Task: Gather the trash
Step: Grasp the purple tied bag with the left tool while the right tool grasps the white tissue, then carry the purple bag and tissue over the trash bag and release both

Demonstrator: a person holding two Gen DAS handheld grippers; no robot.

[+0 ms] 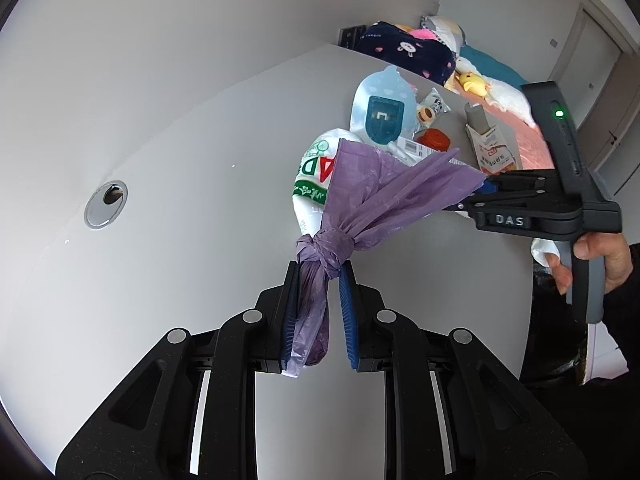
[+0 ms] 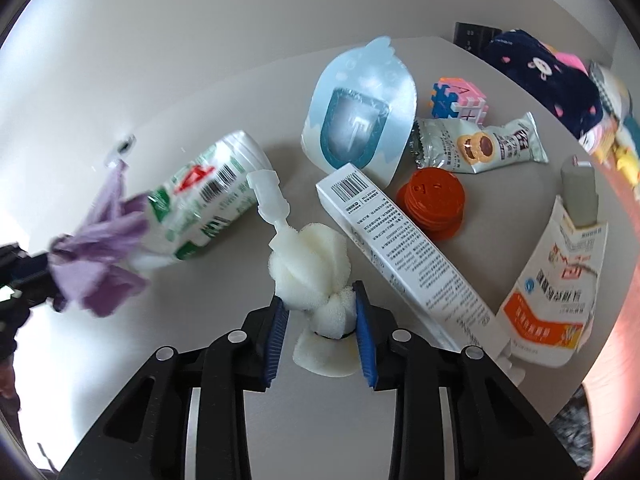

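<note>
Sponge brush [image 2: 310, 264] is clamped between the right gripper [image 2: 322, 312] pads, handle pointing away, while purple bag [image 1: 360, 200] is pinched shut by the left gripper [image 1: 318, 280].

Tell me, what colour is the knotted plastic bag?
Purple bag, clearest in the left wrist view.

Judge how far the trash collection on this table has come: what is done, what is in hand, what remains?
Done: nothing looks bagged. In hand: the left gripper pinches the knotted purple bag; the right gripper closes on the white sponge brush. Left: the milk bottle, white box, snack wrapper and red lid lie on the table.
</note>
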